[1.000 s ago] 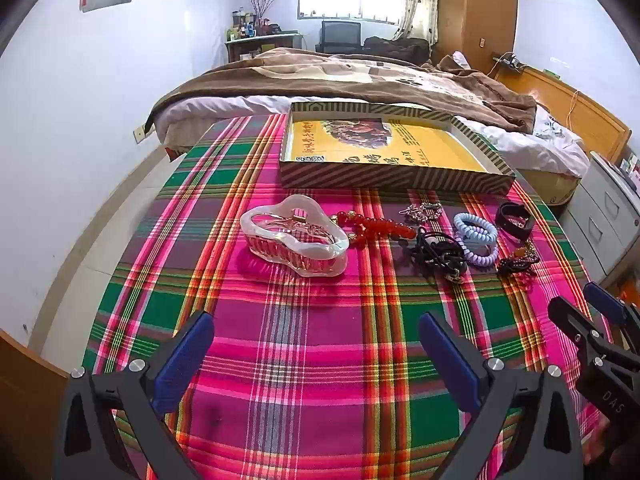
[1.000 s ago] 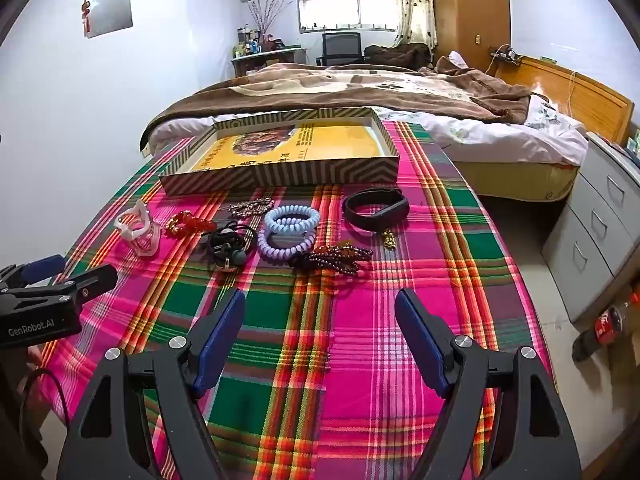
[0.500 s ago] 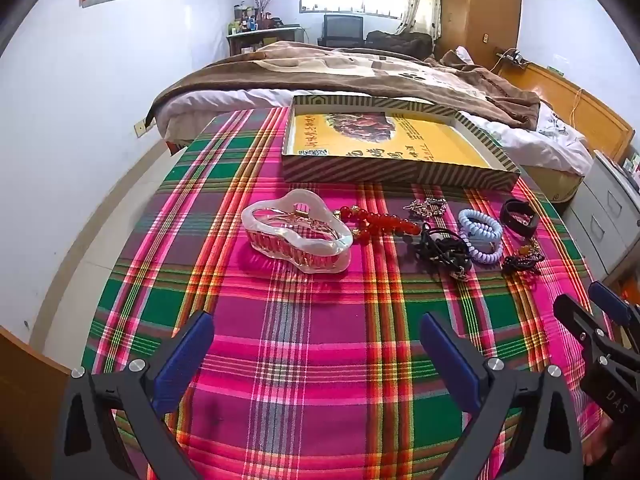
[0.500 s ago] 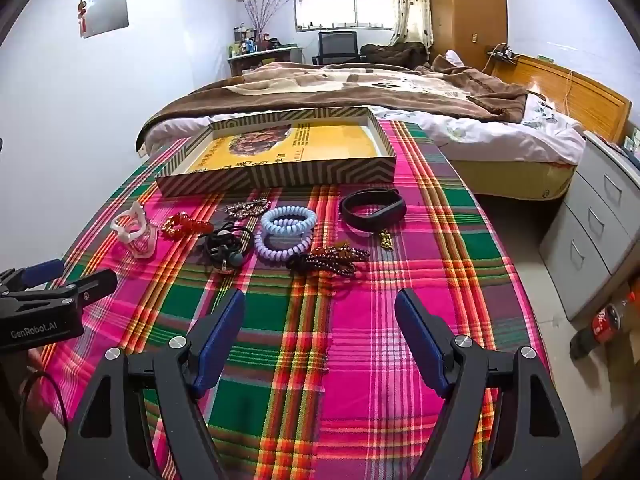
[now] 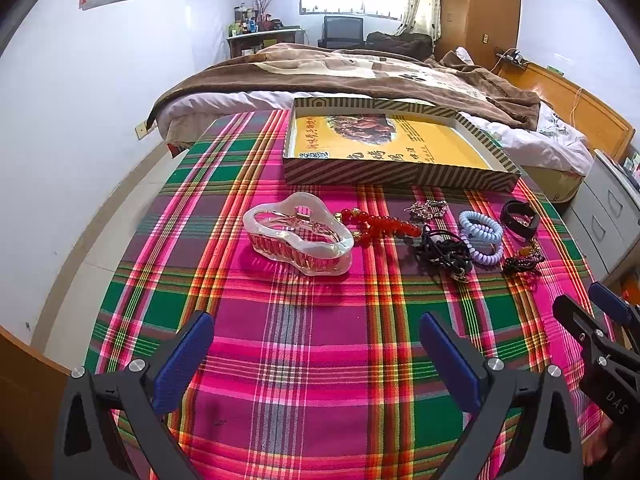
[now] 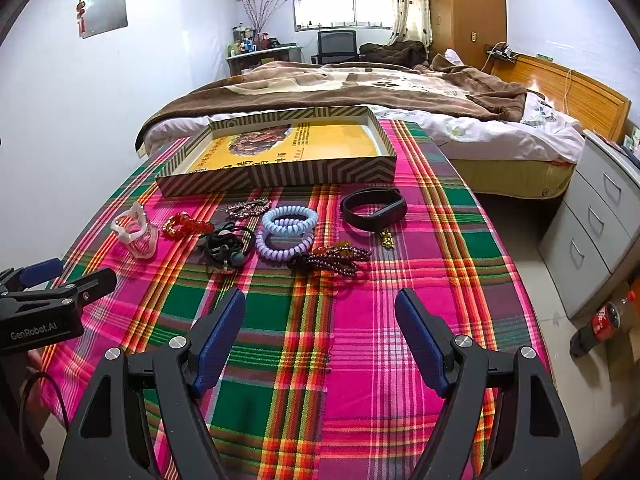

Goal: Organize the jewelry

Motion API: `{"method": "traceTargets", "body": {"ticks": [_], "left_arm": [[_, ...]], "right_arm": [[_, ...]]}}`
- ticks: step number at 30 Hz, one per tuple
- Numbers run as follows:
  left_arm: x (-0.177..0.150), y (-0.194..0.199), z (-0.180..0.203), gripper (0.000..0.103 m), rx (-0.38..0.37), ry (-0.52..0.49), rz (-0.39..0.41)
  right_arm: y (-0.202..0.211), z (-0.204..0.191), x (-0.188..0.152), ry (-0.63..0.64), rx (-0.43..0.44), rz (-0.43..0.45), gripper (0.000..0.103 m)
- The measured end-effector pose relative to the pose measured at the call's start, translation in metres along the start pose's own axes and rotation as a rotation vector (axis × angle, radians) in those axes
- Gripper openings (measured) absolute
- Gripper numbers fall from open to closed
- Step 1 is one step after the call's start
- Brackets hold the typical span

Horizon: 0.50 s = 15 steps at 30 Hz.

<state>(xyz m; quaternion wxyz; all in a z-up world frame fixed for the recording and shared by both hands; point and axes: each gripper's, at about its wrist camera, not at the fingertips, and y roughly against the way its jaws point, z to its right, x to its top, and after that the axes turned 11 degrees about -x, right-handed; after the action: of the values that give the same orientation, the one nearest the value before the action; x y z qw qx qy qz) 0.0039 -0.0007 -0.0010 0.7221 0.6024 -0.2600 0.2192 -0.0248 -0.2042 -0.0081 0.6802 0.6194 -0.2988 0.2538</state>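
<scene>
A row of jewelry lies on the plaid tablecloth in front of a shallow striped box (image 5: 396, 174) (image 6: 280, 174) with a yellow bottom. From the left: a clear hair claw (image 5: 298, 236) (image 6: 134, 232), a red bead bracelet (image 5: 380, 226) (image 6: 186, 226), a silver clip (image 5: 428, 210), black hair ties (image 5: 444, 252) (image 6: 226, 246), blue and lilac coil ties (image 5: 480, 240) (image 6: 286, 228), dark beads (image 6: 332, 258) and a black band (image 5: 520, 220) (image 6: 374, 208). My left gripper (image 5: 316, 354) is open and empty, short of the claw. My right gripper (image 6: 320, 340) is open and empty, short of the dark beads.
A bed with a brown blanket (image 5: 340, 76) stands behind the table. Grey drawers (image 6: 592, 224) and a cola bottle (image 6: 598, 320) on the floor are to the right. The white wall (image 5: 60, 120) runs along the left.
Both grippers have drawn back and up slightly, so the jewelry sits a little farther off. Nothing on the table has moved. Both grippers stay open.
</scene>
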Motion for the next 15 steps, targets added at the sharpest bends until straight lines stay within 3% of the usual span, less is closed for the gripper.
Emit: {"method": "traceTargets", "body": {"ticks": [15], "left_arm": [[-0.0006,0.0014,-0.0025,0.103,-0.008,0.003,-0.003]], "right_arm": [[-0.0003,0.0000,-0.0001,0.001,0.000,0.000,0.077]]}}
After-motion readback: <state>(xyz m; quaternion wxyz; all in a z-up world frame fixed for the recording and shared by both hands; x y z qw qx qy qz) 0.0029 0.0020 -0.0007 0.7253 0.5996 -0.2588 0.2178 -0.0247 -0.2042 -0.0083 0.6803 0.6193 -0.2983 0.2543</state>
